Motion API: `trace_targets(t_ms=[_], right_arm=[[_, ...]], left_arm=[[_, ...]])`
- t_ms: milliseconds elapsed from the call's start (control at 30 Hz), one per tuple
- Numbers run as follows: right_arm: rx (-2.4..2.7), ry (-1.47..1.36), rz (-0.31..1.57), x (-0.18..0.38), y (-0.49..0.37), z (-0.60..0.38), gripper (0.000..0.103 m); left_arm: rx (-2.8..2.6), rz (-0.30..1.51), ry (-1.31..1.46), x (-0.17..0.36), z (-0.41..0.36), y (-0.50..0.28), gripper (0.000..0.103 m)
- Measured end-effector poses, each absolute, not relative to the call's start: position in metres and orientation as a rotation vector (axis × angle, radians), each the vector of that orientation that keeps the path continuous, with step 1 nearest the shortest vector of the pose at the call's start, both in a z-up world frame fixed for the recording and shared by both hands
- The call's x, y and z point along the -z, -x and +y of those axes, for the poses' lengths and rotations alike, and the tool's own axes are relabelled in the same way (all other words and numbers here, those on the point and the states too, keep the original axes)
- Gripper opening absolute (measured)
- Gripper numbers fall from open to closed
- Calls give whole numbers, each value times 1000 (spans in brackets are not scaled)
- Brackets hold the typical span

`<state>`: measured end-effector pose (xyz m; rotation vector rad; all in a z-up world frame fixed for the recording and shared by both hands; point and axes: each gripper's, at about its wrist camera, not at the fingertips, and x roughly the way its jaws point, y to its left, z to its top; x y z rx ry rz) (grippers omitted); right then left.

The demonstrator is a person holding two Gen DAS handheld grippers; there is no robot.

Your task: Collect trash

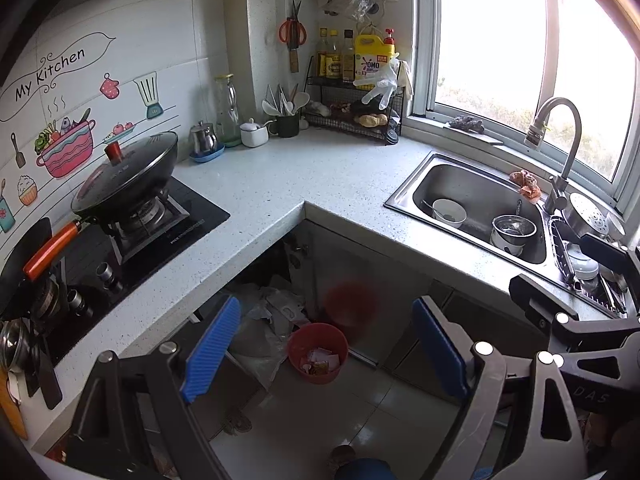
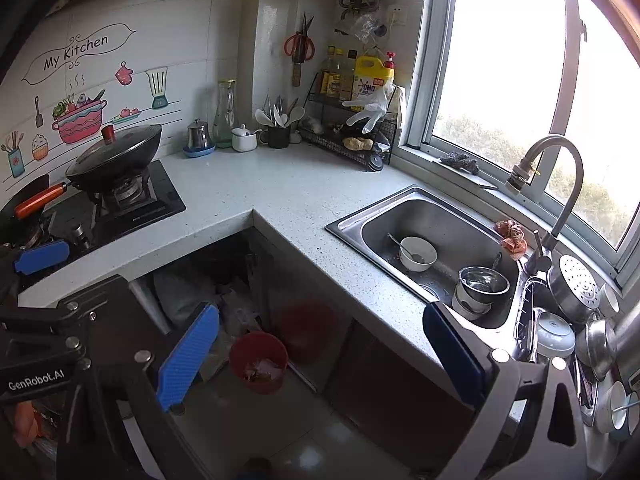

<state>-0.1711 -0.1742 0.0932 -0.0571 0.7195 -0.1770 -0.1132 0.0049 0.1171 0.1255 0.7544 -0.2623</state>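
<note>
A red bin [image 1: 318,354] [image 2: 258,362] with paper scraps in it stands on the tiled floor by the corner cabinet. Crumpled plastic bags [image 1: 272,308] lie in the open cabinet space behind it. On the sink's far rim sits a crumpled orange-brown wad [image 1: 526,184] [image 2: 512,236]. My left gripper [image 1: 326,348] hovers high above the bin, open, its blue pads [image 1: 212,344] wide apart and empty. My right gripper [image 2: 320,356] is also open and empty, held above the counter edge near the sink. The left gripper's blue pad [image 2: 40,260] shows at the left edge of the right wrist view.
An L-shaped speckled counter [image 1: 280,184] carries a stove with a lidded wok [image 1: 128,176]. The steel sink [image 1: 472,176] holds a white bowl [image 1: 449,212] and a steel pot [image 1: 514,234]; beside it stand a faucet [image 1: 560,136] and a dish rack [image 2: 560,344]. A bottle rack [image 1: 352,92] fills the corner.
</note>
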Motion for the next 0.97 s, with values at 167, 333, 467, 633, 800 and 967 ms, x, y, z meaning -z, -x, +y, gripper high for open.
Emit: trace_targets(t_ms=[167, 333, 467, 633, 800, 967], right_arm=[[189, 54, 712, -96, 171, -172, 102], [193, 53, 716, -96, 171, -172, 102], [192, 48, 720, -96, 172, -170, 102], [192, 42, 727, -94, 173, -169, 102], [200, 40, 730, -94, 174, -167, 102], [203, 41, 730, -94, 175, -167, 102]], left_arm=[[274, 751, -124, -119, 4, 112, 87], [273, 751, -131, -119, 6, 114, 87], [272, 754, -130, -118, 7, 114, 87], [279, 759, -131, -117, 9, 115, 87], [281, 759, -132, -116, 8, 117, 87], [291, 757, -135, -116, 11, 119, 87]])
